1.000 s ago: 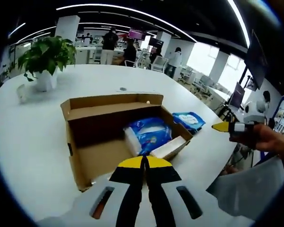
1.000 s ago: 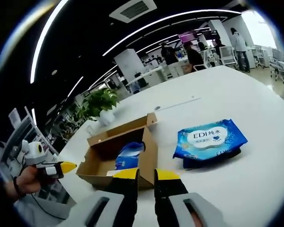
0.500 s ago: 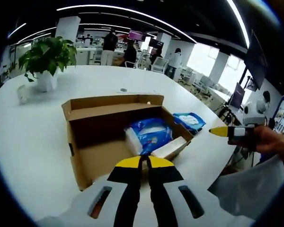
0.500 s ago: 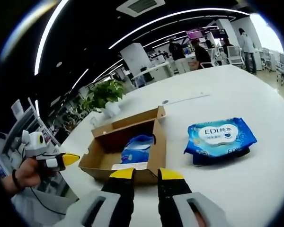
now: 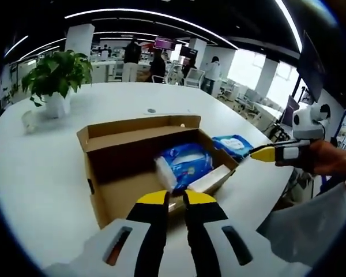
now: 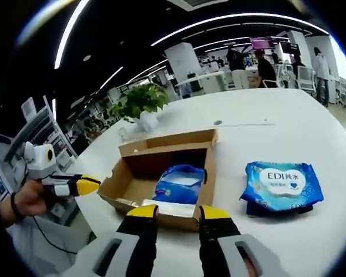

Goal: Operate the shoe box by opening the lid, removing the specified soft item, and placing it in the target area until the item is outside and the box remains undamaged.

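Note:
An open brown cardboard box (image 5: 139, 123) sits on the white table, its lid flap folded back. Inside, toward its right side, lies a blue soft pack (image 5: 185, 164) beside a white inner piece. A second blue wipes pack (image 5: 233, 145) rests on the table just right of the box. My left gripper (image 5: 176, 199) hovers at the box's near edge, slightly open and holding nothing. In the right gripper view the box (image 6: 161, 140) is ahead, the blue pack (image 6: 179, 183) in it, the wipes pack (image 6: 282, 184) to the right. My right gripper (image 6: 177, 212) is open over the box's near wall.
A potted plant (image 5: 52, 72) stands at the table's far left, also the plant (image 6: 141, 101) behind the box. The right gripper (image 5: 260, 153), held by a hand, comes in from the right; the left gripper (image 6: 83, 186) from the left. People and desks fill the office beyond.
My left gripper's jaws have parted from shut to slightly open. The right gripper's gap has widened, and it has moved up closer to the box's right corner.

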`<state>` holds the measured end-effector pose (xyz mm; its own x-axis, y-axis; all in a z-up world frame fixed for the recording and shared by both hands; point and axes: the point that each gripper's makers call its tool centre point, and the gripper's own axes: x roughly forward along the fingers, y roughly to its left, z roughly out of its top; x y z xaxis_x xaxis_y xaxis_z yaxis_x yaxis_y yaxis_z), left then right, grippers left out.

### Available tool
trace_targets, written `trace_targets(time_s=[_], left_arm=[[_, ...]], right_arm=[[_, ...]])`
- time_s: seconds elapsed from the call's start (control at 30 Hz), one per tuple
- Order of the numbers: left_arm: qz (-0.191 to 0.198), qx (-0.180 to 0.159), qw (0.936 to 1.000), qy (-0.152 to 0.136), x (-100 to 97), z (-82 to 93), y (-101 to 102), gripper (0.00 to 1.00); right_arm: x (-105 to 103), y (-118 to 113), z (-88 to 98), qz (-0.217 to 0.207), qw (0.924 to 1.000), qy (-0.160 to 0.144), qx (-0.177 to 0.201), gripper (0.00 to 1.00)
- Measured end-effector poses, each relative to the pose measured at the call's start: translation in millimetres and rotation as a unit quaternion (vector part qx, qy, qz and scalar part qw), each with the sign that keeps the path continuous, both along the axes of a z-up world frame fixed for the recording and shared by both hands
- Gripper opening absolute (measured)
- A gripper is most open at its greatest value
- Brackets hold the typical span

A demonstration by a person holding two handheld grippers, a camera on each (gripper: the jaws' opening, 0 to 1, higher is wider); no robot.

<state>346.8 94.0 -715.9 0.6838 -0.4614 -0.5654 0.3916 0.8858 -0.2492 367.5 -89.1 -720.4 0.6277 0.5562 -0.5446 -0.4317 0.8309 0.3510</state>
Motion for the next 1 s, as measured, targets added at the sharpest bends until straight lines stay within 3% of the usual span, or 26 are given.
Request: trace_targets(time_s=[0.5, 1.0], left_arm=[[-0.010, 0.012, 0.9998, 0.016, -4.0, -7.0, 1, 0.25], [0.004, 0.012, 0.9998, 0.015, -3.0, -3.6, 11, 0.26]], right_arm=[[28, 32, -8.5, 0.092, 0.9936, 0.000, -0.066, 0.34], [51, 56, -19.8, 0.136, 0.9867, 0.005, -0.089, 0.39]])
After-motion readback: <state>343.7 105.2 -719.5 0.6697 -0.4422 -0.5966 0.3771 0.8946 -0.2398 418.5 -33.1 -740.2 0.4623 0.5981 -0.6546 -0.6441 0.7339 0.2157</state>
